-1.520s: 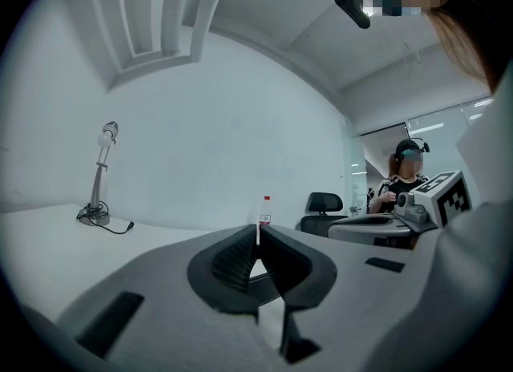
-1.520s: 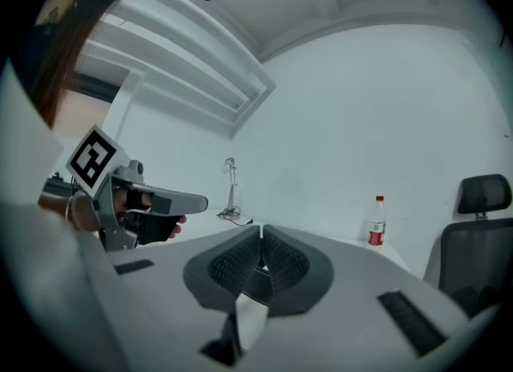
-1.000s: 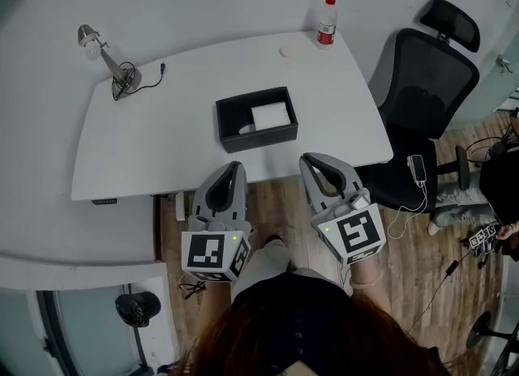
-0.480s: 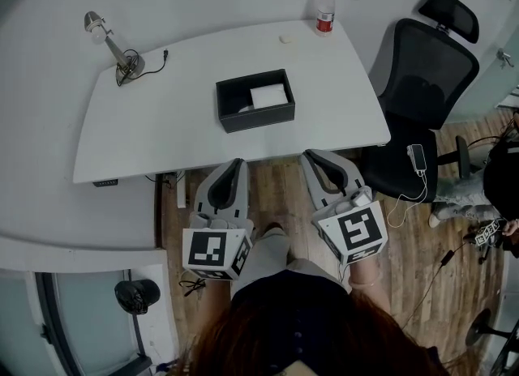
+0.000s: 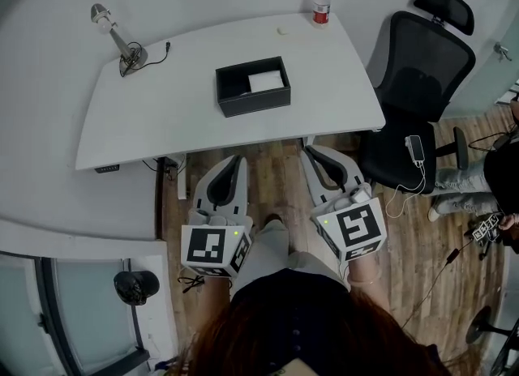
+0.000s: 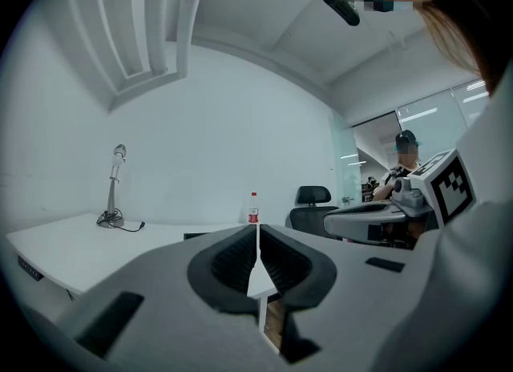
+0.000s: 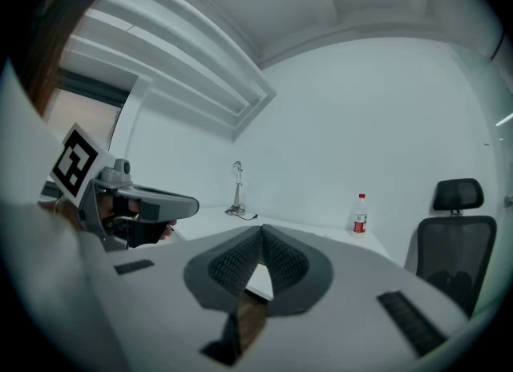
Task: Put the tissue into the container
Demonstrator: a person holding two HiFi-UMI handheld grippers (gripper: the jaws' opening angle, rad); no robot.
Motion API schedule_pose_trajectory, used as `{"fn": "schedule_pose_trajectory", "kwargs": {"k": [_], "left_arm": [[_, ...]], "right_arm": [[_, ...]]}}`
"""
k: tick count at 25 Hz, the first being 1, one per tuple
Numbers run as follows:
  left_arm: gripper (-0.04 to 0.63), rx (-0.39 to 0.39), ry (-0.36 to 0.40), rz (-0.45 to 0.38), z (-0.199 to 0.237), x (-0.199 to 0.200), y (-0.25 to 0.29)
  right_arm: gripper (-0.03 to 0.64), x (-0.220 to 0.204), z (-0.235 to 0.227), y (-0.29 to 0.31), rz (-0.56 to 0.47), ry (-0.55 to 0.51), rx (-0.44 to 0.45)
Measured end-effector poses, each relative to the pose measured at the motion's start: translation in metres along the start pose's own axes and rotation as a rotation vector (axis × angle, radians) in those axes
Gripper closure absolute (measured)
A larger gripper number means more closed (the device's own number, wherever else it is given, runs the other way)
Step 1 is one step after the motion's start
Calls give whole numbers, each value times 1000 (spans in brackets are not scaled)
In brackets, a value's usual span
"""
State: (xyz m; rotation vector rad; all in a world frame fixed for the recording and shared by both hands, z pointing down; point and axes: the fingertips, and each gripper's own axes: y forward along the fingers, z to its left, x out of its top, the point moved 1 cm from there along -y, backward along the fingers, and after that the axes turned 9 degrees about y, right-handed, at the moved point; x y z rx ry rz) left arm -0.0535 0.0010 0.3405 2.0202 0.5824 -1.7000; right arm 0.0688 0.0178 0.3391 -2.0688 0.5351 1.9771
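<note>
A black open container (image 5: 252, 87) stands in the middle of the white table (image 5: 162, 115), with a white folded tissue (image 5: 266, 81) lying inside it at the right. Both grippers hang below the table's front edge, over the wooden floor, pointing toward the table. My left gripper (image 5: 236, 160) is shut with nothing in it; its jaws meet in the left gripper view (image 6: 256, 228). My right gripper (image 5: 309, 153) is likewise shut and empty, its jaws touching in the right gripper view (image 7: 261, 228). The container is hidden behind the jaws in both gripper views.
A red-labelled bottle (image 5: 321, 2) stands at the table's far right corner, a small pale object (image 5: 282, 31) lies near it, and a desk lamp (image 5: 122, 42) with a cable is at the far left. A black office chair (image 5: 418, 74) stands right of the table.
The table and container have slid up and away in the head view, so both grippers now sit farther back from the table edge. Both stay shut.
</note>
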Motion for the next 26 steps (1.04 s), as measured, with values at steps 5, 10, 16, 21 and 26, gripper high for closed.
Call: {"fn": "schedule_pose_trajectory", "kwargs": {"k": [5, 10, 16, 21, 26], "left_arm": [[561, 3, -4, 1, -11, 0, -13], [561, -6, -1, 4, -25, 1, -24], [561, -16, 13, 20, -35, -4, -38], [561, -27, 17, 18, -44, -5, -45], [561, -35, 20, 14, -47, -7, -52]], "right_arm": [[591, -1, 7, -12, -5, 3, 15], [591, -5, 6, -27, -9, 19, 3], [591, -12, 11, -40, -12, 33, -1], [591, -15, 18, -51, -17, 28, 1], [591, -16, 26, -57, -29, 31, 5]]}}
